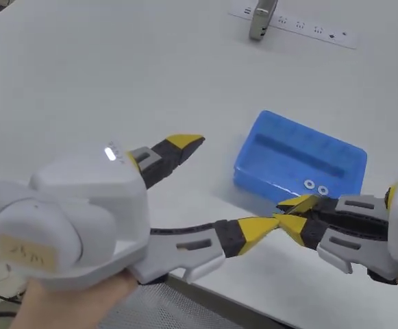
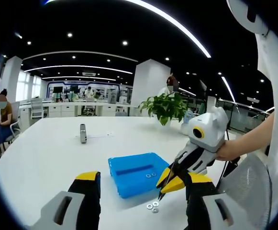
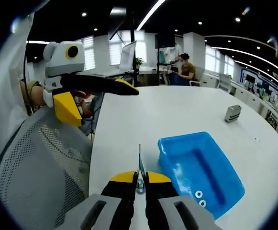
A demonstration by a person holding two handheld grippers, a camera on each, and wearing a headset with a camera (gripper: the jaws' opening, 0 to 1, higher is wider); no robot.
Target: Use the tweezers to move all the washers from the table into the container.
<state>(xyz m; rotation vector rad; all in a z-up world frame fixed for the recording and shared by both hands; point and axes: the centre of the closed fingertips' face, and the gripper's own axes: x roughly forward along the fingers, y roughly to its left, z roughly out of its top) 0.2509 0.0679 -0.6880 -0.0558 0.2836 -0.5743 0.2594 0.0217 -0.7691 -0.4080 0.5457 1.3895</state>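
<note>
Right gripper view: right claw clamped on the tweezers; left claw wide open, empty. Loose washers lie on the bench just beside the blue container; next, probably, nip one

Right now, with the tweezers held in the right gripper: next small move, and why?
Probably lower the right gripper so the tips of the tweezers straddle one of the washers on the table beside the container. Its fingers are shut on the tweezers, the tips hover near those washers, and two others already lie inside.
</note>
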